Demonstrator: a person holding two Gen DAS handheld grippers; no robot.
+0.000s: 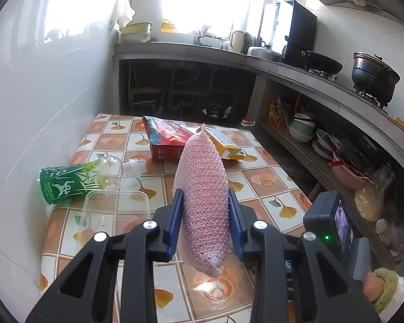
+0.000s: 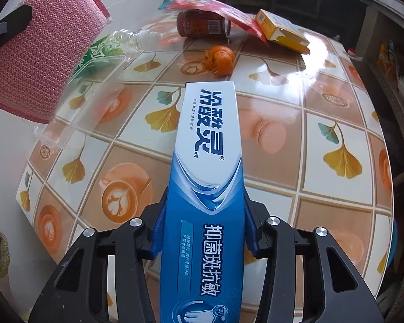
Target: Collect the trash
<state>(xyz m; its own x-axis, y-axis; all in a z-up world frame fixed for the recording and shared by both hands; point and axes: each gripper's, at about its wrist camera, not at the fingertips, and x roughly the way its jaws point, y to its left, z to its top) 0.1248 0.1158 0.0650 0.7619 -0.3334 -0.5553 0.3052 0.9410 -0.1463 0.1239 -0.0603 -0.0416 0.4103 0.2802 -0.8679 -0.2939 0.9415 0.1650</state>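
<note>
My left gripper (image 1: 206,202) is shut on a pink bubble-wrap pouch (image 1: 202,188) and holds it upright above the table; the pouch also shows at the upper left of the right wrist view (image 2: 43,45). My right gripper (image 2: 204,231) is shut on a blue and white toothpaste box (image 2: 207,161), held above the tiled tablecloth (image 2: 323,123). On the table lie a green-labelled plastic bottle (image 1: 75,180), a clear plastic tray (image 1: 113,215), a red can (image 2: 202,24) under a red wrapper (image 2: 229,10), a yellow carton (image 2: 280,29) and an orange peel (image 2: 220,59).
The table stands against a white tiled wall (image 1: 48,94) on the left. A kitchen counter (image 1: 296,70) with a wok and pot runs along the right, with shelves of bowls (image 1: 304,129) beneath. The right gripper's body (image 1: 334,220) shows at the right of the left wrist view.
</note>
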